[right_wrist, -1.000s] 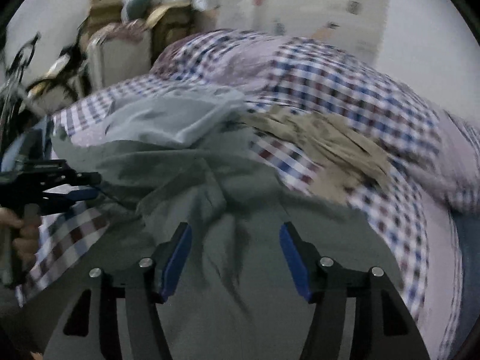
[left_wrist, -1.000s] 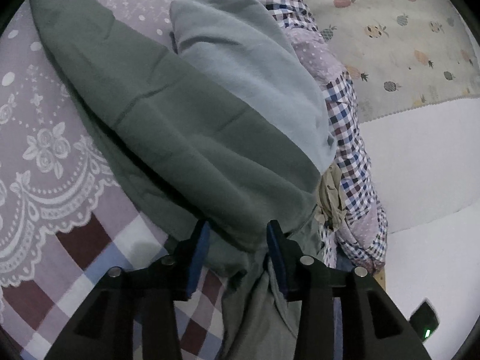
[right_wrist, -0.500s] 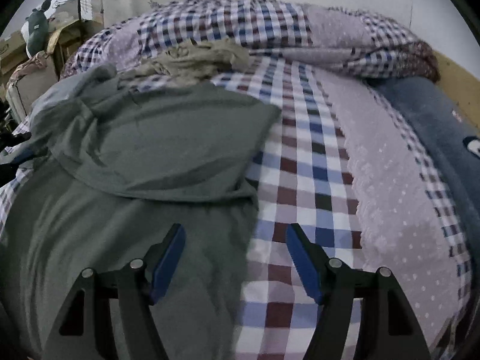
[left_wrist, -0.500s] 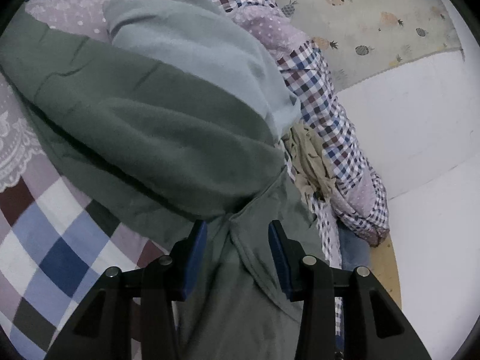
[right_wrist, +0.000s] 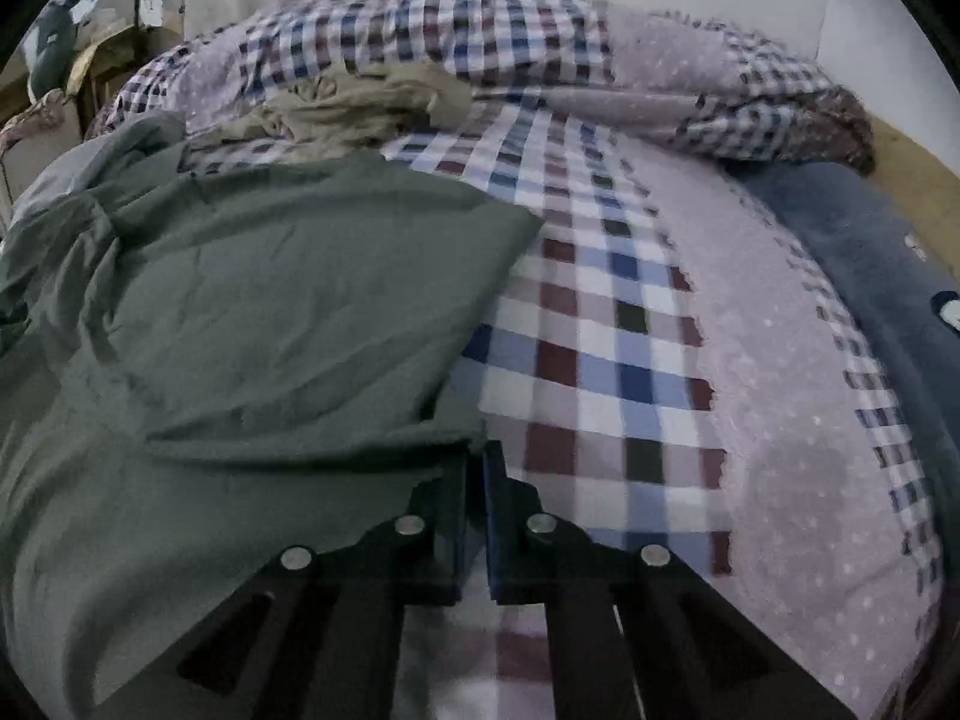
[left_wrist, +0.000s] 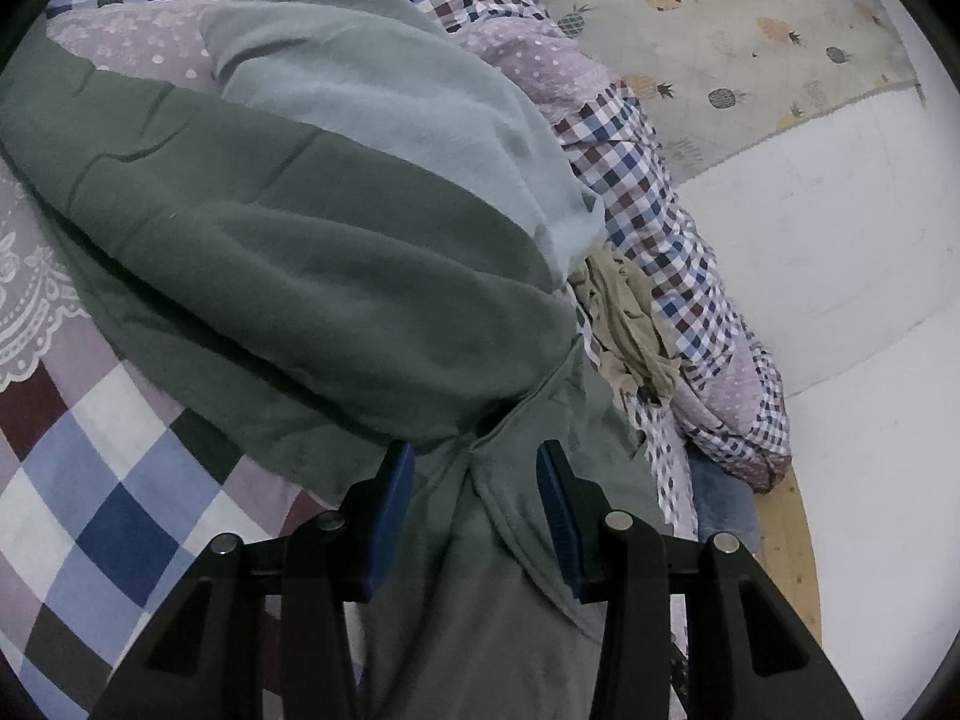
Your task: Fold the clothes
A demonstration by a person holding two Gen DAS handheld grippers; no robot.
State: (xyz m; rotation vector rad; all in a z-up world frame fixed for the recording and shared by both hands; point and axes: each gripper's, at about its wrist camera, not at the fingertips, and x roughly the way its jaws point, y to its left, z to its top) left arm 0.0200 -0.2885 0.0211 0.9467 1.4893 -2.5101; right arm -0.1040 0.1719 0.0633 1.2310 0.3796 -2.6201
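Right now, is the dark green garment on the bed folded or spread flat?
Partly folded: one flap of the dark green garment lies doubled over its lower layer, edges still uneven.

Dark green garment (left_wrist: 336,276), pale blue-grey cloth (left_wrist: 384,96), beige garment (left_wrist: 630,324), blue-maroon-white checked bedcover (right_wrist: 600,324).

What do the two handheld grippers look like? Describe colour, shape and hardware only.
The left gripper and the right gripper match: black angular frames with cut-out linkage bars, round silver pivot bolts, and two flat blue finger pads. No cables, markings, hands or sleeves are visible.
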